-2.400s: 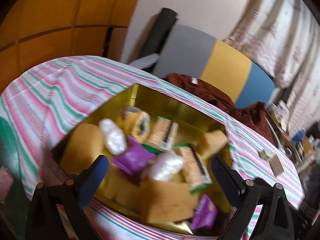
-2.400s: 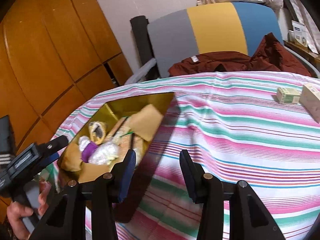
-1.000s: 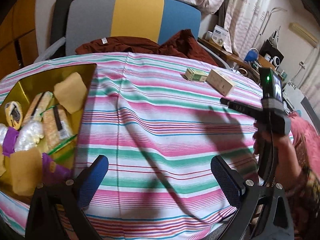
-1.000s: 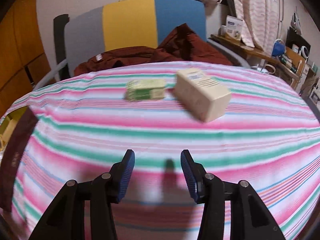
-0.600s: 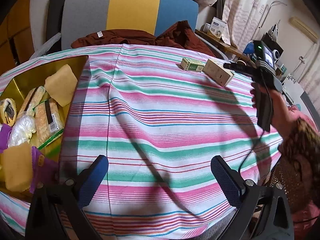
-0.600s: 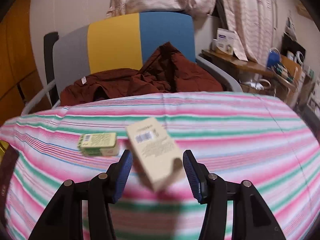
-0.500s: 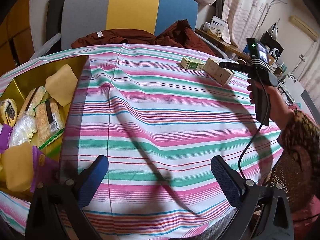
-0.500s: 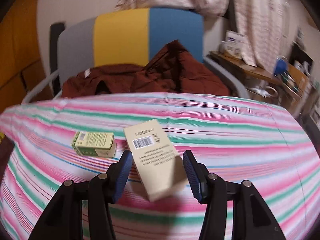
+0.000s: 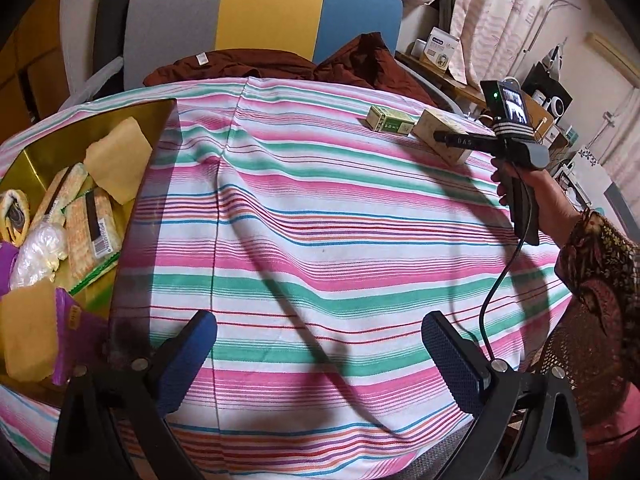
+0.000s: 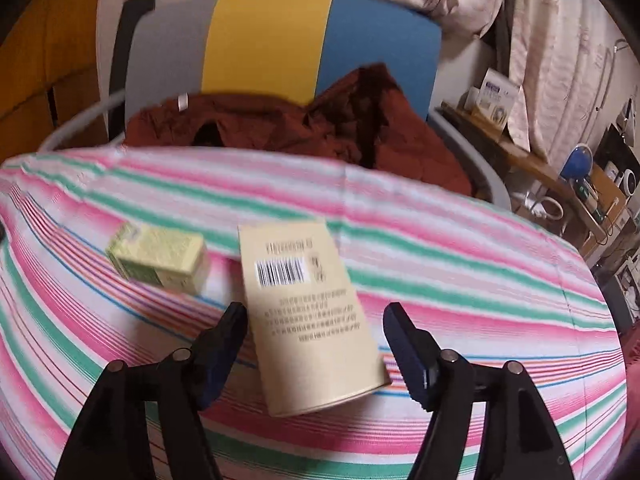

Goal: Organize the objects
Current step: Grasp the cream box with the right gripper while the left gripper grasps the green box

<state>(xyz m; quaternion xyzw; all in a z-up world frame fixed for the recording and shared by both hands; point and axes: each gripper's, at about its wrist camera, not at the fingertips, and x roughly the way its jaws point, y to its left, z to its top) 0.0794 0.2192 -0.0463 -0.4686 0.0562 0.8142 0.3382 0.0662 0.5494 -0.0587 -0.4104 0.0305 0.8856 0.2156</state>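
Note:
A tan box with a barcode lies flat on the striped tablecloth, and a small green box lies just left of it. My right gripper straddles the tan box's near half; its jaws are opening and the pads stand clear of the box's sides. The left wrist view shows both boxes far off: the tan box, the green box, and a hand holding the right gripper over them. My left gripper hangs open and empty above the cloth. A gold tray of snack packets sits at the left.
A grey, yellow and blue chair with a dark red garment stands behind the table. A cluttered shelf runs along the right wall. A cable trails from the right gripper over the table's right edge.
The right gripper's jaws have spread wider and moved forward over the tan box, which now lies between them. The left gripper's view has barely shifted.

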